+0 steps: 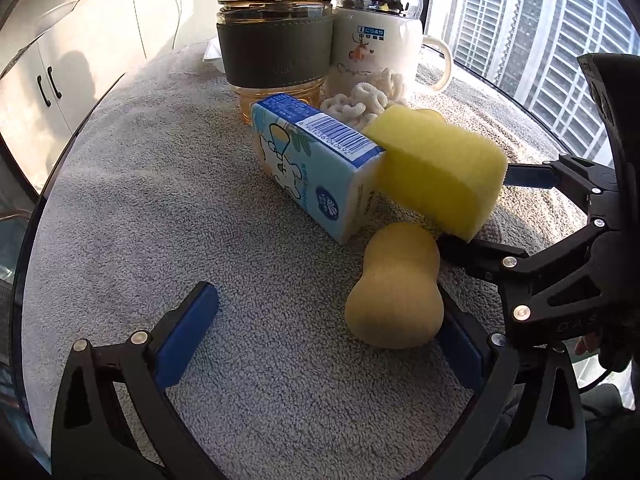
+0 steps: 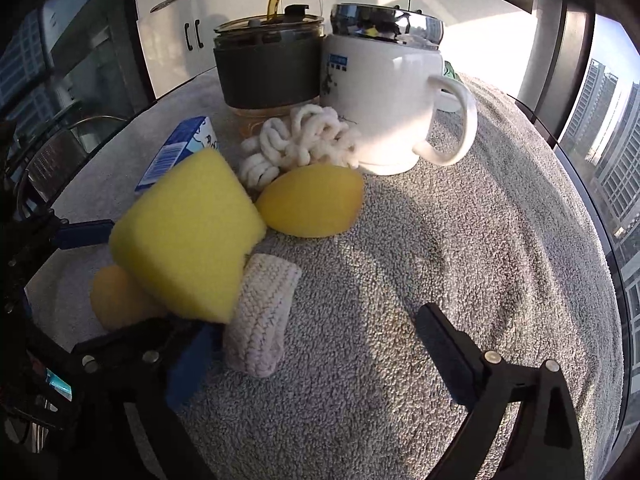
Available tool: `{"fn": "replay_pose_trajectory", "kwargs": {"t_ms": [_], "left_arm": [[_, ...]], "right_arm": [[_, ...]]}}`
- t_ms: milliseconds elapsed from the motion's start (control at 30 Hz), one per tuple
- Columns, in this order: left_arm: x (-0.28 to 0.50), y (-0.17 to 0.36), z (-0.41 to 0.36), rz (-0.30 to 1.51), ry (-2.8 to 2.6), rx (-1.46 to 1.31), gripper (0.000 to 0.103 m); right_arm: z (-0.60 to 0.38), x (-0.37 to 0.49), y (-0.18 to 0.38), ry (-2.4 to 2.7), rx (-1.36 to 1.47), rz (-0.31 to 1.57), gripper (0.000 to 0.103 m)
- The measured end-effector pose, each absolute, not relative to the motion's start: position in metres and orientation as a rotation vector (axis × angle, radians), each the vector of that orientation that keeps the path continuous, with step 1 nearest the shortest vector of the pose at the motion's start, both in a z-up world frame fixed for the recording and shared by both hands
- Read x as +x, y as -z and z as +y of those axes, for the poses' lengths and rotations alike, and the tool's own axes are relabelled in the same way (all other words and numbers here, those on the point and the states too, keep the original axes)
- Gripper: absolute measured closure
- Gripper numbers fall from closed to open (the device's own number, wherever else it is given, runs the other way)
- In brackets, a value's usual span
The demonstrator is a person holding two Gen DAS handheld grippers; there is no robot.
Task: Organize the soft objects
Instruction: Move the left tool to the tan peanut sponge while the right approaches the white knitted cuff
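the left gripper [image 1: 332, 340] has its blue-padded jaws wide apart, low over the grey towel [image 1: 160, 208], and a tan gourd-shaped sponge [image 1: 394, 288] lies against its right pad. the right gripper [image 1: 484, 220] is in the left wrist view with one jaw above and one below the yellow sponge block [image 1: 440, 172]; i cannot tell if it pinches it. the block leans on a blue tissue pack [image 1: 316, 168]. in the right wrist view a knitted cream roll [image 2: 262, 316] lies beneath the block beside a yellow egg-shaped sponge [image 2: 310, 200] and a white looped scrunchie [image 2: 298, 140]. behind stand a white mug [image 2: 384, 104] and an amber tumbler [image 2: 268, 64].
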State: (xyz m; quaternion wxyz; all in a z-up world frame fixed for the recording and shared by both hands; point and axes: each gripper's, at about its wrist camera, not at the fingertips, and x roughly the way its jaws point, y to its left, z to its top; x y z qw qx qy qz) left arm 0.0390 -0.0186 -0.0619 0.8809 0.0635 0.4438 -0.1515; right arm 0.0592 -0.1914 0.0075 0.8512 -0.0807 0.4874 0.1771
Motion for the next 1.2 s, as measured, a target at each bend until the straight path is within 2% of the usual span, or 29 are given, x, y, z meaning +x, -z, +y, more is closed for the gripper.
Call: {"fn": "replay_pose_trajectory", "kwargs": {"t_ms": [200,400,700,900,1100,1200], "left_arm": [[0.040,0.061,-0.023,0.957,0.323,0.156,0.000],[0.044,0.059,-0.025,0.993,0.294,0.146,0.000],[0.039,0.050,-0.020,0.935,0.302,0.088,0.000],[0.041,0.056,-0.020,0.936,0.312,0.101,0.000],[0.045,0.056,-0.020,0.940,0.359,0.090,0.000],[0.046,0.055,-0.018,0.932,0.371,0.078,0.001]], "right_arm": [[-0.193,0.055,-0.004,-0.367,-0.167,0.999,0.000],[-0.190,0.062,-0.006,-0.350,-0.160,1.081,0.000],[-0.206,0.063,-0.013,-0.361,-0.036,1.050,0.000],[-0.201,0.063,-0.012,-0.355,-0.076,1.050,0.002],[-0.196,0.059,-0.012,-0.378,-0.108,1.029,0.011],[-0.189,0.054,-0.010,-0.384,-0.130,1.027,0.011]]}}
